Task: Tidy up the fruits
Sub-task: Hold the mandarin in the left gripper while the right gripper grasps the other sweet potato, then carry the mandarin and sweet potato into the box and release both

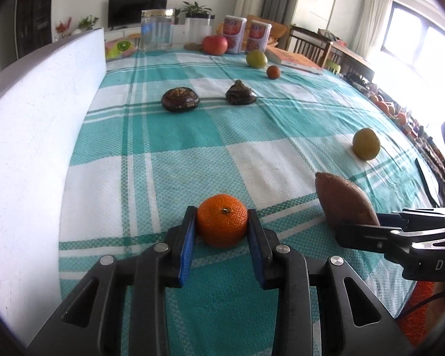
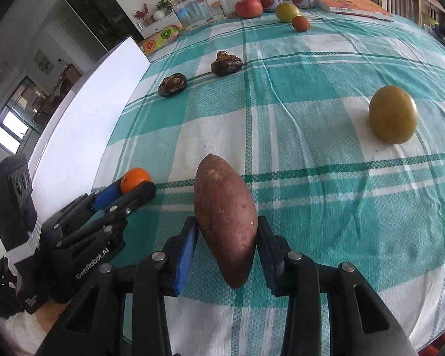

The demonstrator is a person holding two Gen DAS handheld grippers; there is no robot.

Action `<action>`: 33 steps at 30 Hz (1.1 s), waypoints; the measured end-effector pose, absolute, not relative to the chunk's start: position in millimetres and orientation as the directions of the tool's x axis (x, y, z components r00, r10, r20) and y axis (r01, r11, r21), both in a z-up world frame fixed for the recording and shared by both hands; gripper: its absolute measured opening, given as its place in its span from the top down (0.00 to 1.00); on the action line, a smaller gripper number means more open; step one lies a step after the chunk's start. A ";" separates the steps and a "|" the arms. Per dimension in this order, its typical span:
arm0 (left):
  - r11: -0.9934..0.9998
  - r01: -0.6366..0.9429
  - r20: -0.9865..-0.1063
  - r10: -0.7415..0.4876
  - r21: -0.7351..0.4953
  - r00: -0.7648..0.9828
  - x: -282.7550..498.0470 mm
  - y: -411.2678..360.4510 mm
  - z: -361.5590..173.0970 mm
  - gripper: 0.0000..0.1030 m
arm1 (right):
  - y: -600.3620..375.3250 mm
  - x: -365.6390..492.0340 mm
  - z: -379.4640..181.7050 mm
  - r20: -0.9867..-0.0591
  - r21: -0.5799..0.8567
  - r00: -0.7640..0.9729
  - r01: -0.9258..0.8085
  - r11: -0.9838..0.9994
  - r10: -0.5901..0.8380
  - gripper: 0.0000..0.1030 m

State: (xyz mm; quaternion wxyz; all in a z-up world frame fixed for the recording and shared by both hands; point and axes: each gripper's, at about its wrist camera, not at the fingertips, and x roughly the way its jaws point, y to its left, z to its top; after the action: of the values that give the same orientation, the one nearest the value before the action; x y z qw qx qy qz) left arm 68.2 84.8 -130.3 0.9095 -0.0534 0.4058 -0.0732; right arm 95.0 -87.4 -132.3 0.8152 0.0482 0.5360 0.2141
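Observation:
My left gripper [image 1: 222, 222] is shut on an orange tangerine [image 1: 222, 220] at the near edge of the teal checked tablecloth [image 1: 175, 136]; both show in the right wrist view, the tangerine [image 2: 135, 179] at left. My right gripper [image 2: 227, 231] is shut on a reddish sweet potato [image 2: 225, 219], also seen in the left wrist view [image 1: 344, 198]. A yellow-green fruit [image 2: 393, 118] lies to the right. Two dark brown fruits [image 1: 180, 99] [image 1: 239, 93] lie mid-table. A red apple [image 1: 214, 44], a green fruit [image 1: 256, 58] and a small brown-orange fruit [image 1: 273, 72] lie at the far end.
A white board [image 1: 38, 136] stands along the left edge of the table. A glass jar [image 1: 157, 28], two red-labelled cans [image 1: 246, 38] and a book [image 1: 293, 59] stand at the far end. Chairs [image 1: 308, 44] stand beyond the right side.

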 end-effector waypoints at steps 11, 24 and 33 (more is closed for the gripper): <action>0.988 0.089 -0.735 -0.153 -0.126 0.661 69.3 80.1 -130.7 0.68 | -62.8 119.6 -130.4 -0.913 0.202 0.262 -0.378 0.903 0.314 0.51; 0.983 0.087 -0.730 -0.177 -0.160 0.661 69.7 84.2 -130.5 0.69 | -76.2 105.5 -130.9 -0.902 0.234 0.279 -0.328 0.915 0.330 0.60; 0.948 0.109 -0.683 -0.293 -0.299 0.669 48.9 93.8 -88.8 0.69 | -93.0 101.5 -112.7 -0.860 0.331 0.317 -0.247 0.911 0.399 0.61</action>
State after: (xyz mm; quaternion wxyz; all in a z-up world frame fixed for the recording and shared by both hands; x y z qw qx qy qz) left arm 48.9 93.8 -88.8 0.9059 -0.1172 0.3916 -0.1110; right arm 101.5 -93.0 -112.7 0.8087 0.0692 0.5490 0.1996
